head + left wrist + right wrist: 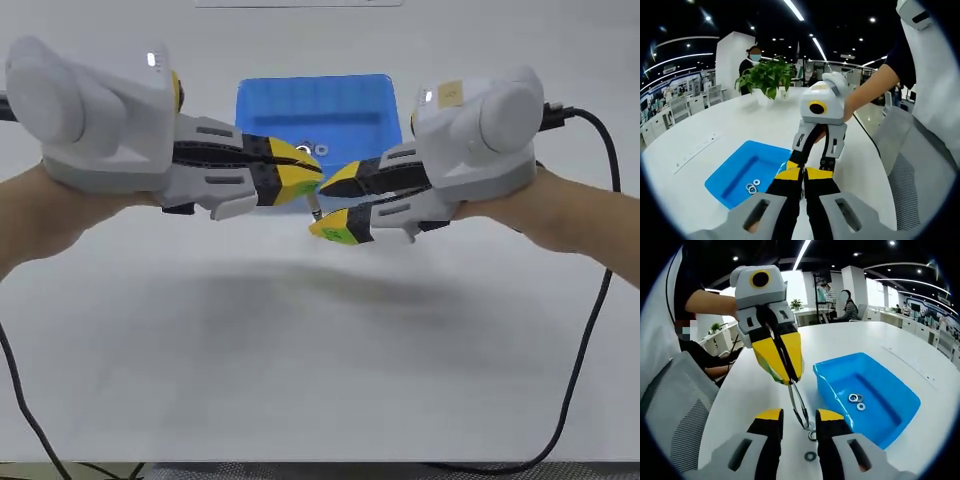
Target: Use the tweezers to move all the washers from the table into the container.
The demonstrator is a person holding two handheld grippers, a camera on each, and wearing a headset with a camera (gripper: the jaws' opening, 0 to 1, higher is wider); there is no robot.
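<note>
left gripper point(312, 175): jaws closed together, clamped on the tweezers point(799, 407), which pointed down toward the table point(300, 350). the tweezer tips sat at a loose washer point(812, 434) on the table; contact could not be confirmed. right gripper point(322, 208): jaws apart, holding nothing, one on either side of the tweezer tips and that washer. a second washer point(810, 456) lay on the table nearer the right gripper. container point(300, 95): blue, open-topped, on the far side of both grippers. contents: a small cluster of washers point(856, 401) on its floor.
</note>
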